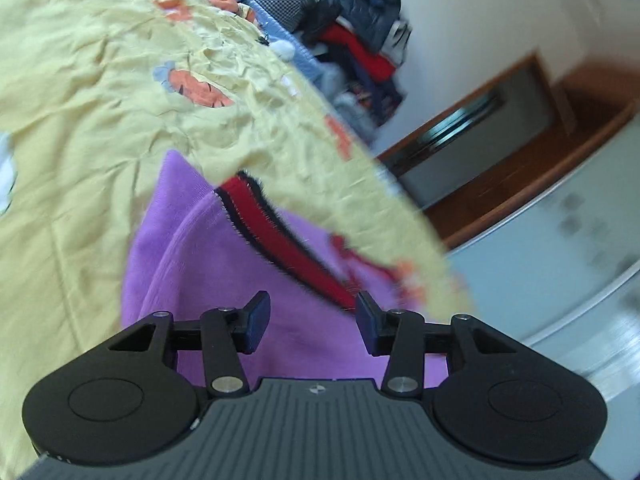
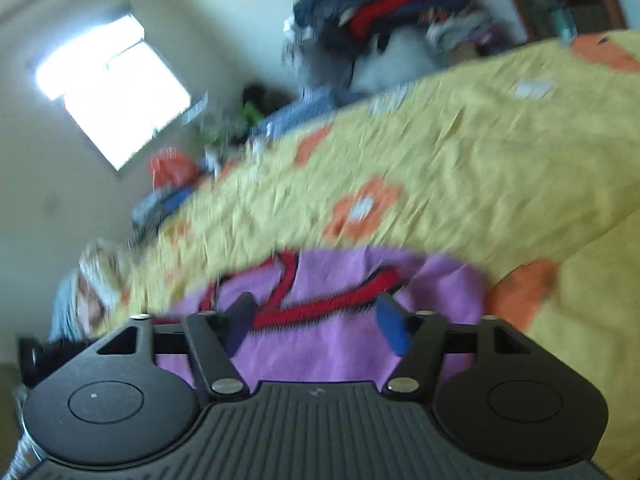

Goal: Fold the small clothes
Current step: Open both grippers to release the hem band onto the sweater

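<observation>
A yellow bedsheet [image 1: 100, 128] printed with orange flowers fills both tilted, motion-blurred views. On it lies a purple garment [image 1: 224, 280] with red, dark-edged trim [image 1: 280, 236], directly ahead of both grippers at 12 o'clock. The left gripper [image 1: 312, 322] hovers over the purple cloth, jaws apart, nothing between them. The right gripper [image 2: 316, 322] hangs over the same garment, jaws wider apart and likewise empty. A heap of clothes [image 1: 352, 28] rises beyond the bed at 1 o'clock. Only the left wrist view shows a wooden door frame [image 1: 520, 168] at 3 o'clock; only the right wrist view shows a bright window [image 2: 108, 88] at 10 o'clock.
</observation>
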A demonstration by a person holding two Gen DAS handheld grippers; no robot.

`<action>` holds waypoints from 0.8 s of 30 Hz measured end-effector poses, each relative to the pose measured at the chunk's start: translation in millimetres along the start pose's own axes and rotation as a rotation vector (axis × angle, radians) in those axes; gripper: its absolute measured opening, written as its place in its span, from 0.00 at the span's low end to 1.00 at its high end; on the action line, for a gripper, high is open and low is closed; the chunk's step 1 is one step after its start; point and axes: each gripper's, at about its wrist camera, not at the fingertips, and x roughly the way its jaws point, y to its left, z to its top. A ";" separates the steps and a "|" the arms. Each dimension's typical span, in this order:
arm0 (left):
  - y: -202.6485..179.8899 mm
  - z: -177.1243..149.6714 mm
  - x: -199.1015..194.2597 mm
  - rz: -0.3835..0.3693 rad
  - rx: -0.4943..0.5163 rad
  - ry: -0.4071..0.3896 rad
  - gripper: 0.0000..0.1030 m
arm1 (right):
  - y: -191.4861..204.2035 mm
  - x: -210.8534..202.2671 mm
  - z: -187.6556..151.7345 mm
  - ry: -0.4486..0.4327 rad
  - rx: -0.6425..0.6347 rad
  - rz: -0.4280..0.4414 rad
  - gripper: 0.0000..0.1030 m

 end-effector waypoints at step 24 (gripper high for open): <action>-45.7 -73.5 -12.1 0.395 0.248 -0.120 0.68 | 43.8 23.0 -65.9 0.083 -0.450 -0.447 1.00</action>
